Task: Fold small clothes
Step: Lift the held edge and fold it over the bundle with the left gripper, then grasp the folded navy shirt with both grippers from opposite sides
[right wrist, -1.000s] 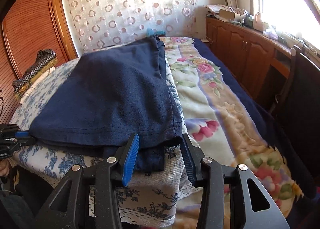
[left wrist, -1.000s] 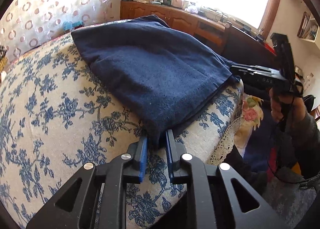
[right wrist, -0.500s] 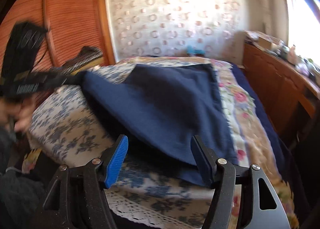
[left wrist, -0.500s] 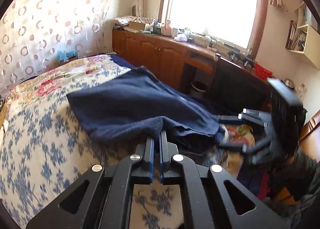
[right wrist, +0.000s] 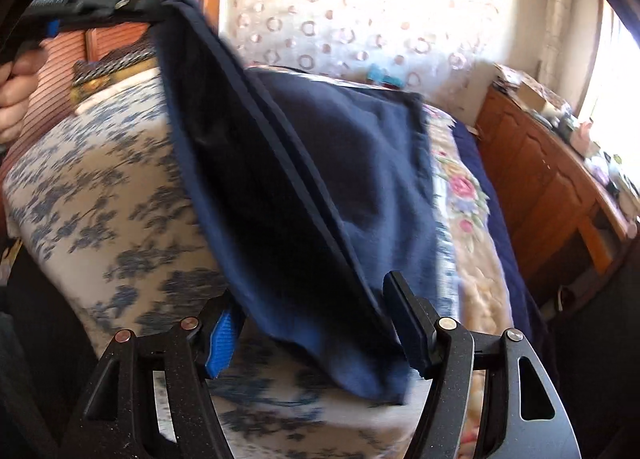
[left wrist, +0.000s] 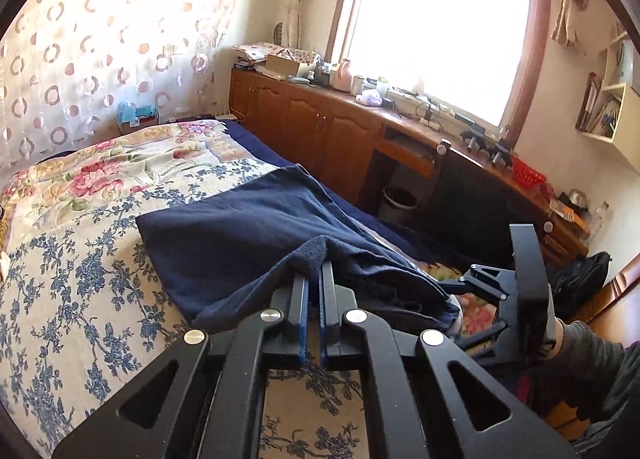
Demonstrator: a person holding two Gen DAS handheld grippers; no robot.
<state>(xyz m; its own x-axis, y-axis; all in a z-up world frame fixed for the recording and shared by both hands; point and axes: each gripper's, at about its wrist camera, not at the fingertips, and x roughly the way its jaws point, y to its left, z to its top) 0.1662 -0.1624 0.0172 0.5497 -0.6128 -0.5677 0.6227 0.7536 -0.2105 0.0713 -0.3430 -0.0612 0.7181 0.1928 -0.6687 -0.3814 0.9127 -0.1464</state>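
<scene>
Left hand-held gripper (left wrist: 314, 291) is clamped on a corner of the navy fleece garment (left wrist: 240, 235), lifting it off the floral bed (left wrist: 72, 299). At three o'clock, the right hand-held gripper (right wrist: 316, 323) has just been opening and closing, jaws wide around the opposite corner, pads not pressing. Soft, light and floppy, the cloth should be pinched at that corner hem.

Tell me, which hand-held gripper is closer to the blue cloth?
Left. The left hand-held gripper is shut on the blue cloth, lifting its corner. The right hand-held gripper is open, its fingers standing either side of the cloth's near edge without pinching it.
</scene>
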